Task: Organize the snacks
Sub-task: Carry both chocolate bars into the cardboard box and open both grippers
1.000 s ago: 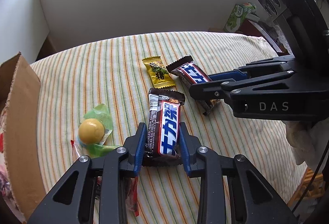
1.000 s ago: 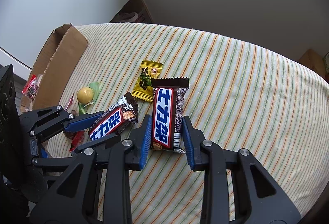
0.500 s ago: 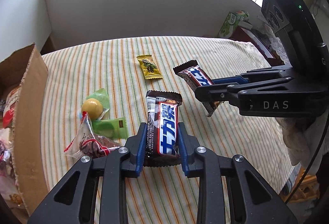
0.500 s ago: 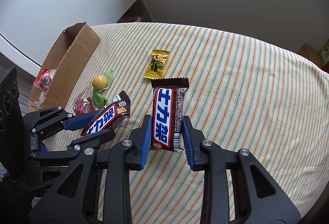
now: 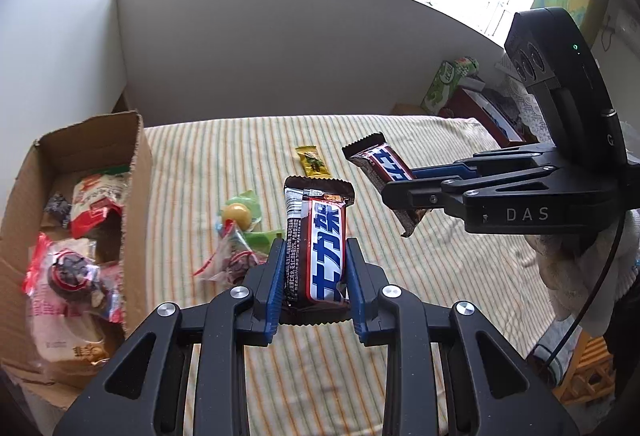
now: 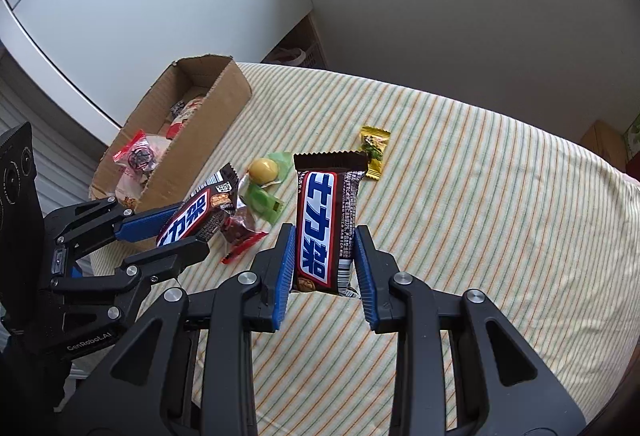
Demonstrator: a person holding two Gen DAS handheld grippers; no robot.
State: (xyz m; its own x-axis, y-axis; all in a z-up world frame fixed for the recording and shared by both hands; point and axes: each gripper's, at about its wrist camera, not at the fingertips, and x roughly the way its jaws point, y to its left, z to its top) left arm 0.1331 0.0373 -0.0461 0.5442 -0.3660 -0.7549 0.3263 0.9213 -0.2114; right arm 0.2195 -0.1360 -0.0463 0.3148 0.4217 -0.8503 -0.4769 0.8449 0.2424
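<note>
Box (image 5: 136, 172): wrapped snacks (image 5: 68, 272) inside | left gripper (image 5: 316, 268) pinching bar (image 5: 316, 244) | right gripper (image 6: 325, 260) pinching second bar (image 6: 326, 220)

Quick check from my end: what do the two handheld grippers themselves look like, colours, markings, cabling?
Both are matte black linkage frames with silver pivot bolts and blue ribbed fingers. The right gripper carries "DAS" lettering, a twin-lens camera housing with a green LED, and a black cable. The left gripper reads "GenRobot.AI".

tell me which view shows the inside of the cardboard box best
The left wrist view: it looks down into the cardboard box, showing the bagged snacks inside. The right wrist view sees the box from farther off, its near wall hiding most contents.
</note>
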